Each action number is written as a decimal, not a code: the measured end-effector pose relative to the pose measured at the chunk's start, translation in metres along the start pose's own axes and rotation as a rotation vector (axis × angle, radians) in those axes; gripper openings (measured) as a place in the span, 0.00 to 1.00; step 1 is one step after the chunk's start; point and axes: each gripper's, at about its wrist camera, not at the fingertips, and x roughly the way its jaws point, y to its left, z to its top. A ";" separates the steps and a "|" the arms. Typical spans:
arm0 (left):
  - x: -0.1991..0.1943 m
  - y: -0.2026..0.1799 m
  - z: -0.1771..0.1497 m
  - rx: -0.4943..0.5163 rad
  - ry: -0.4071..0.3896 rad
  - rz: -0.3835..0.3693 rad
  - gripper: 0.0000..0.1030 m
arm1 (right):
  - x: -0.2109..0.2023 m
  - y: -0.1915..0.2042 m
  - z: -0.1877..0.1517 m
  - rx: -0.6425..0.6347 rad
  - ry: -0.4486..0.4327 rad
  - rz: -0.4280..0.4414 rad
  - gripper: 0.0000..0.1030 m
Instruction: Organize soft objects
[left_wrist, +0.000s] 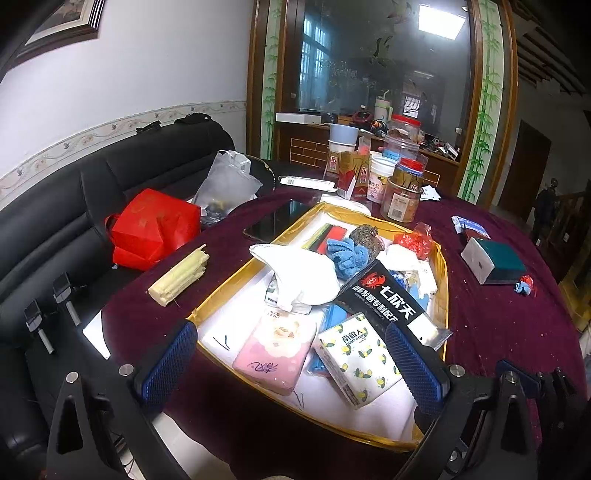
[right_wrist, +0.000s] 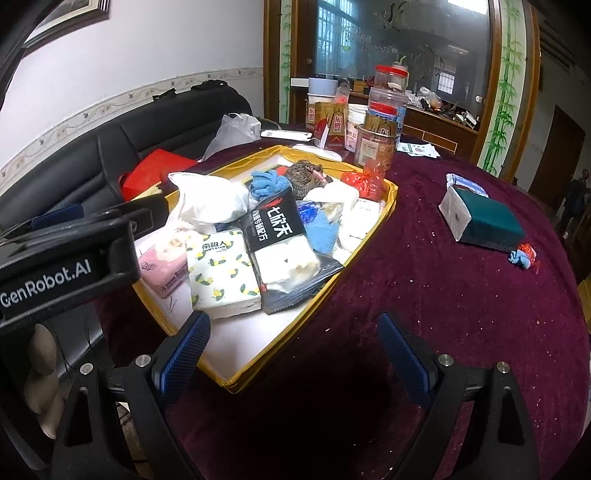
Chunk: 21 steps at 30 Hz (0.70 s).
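Observation:
A gold-rimmed white tray (left_wrist: 229, 291) (right_wrist: 373, 236) on the maroon tablecloth holds soft things: a white cloth bag (left_wrist: 303, 273) (right_wrist: 210, 199), a blue fuzzy cloth (left_wrist: 347, 254) (right_wrist: 267, 184), a pink tissue pack (left_wrist: 277, 350) (right_wrist: 164, 264), a lemon-print tissue pack (left_wrist: 354, 358) (right_wrist: 219, 273), a black snack packet (left_wrist: 391, 299) (right_wrist: 284, 240) and a red bag (left_wrist: 415, 242) (right_wrist: 364, 182). My left gripper (left_wrist: 291, 365) is open and empty over the tray's near end. My right gripper (right_wrist: 295, 350) is open and empty at the tray's near corner. The left gripper's body shows at left in the right wrist view (right_wrist: 70, 266).
A teal-and-white tissue pack (left_wrist: 493, 262) (right_wrist: 484, 219) and a small red-blue bundle (left_wrist: 524, 286) (right_wrist: 522, 256) lie on the cloth at right. Jars and cartons (left_wrist: 402, 184) (right_wrist: 376, 129) stand behind the tray. A phone (left_wrist: 275, 219), cut stalks (left_wrist: 181, 275), a red bag (left_wrist: 155, 229) and a black sofa (left_wrist: 55, 221) are at left.

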 end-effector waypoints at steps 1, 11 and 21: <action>0.000 0.000 0.000 0.000 0.000 0.001 1.00 | 0.000 0.000 0.000 -0.001 0.002 -0.001 0.89; 0.002 0.001 -0.001 -0.002 0.014 -0.009 1.00 | 0.003 0.003 0.000 -0.011 0.011 0.000 0.89; 0.009 0.002 -0.005 -0.006 0.030 -0.017 1.00 | 0.007 0.005 -0.001 -0.012 0.020 0.002 0.89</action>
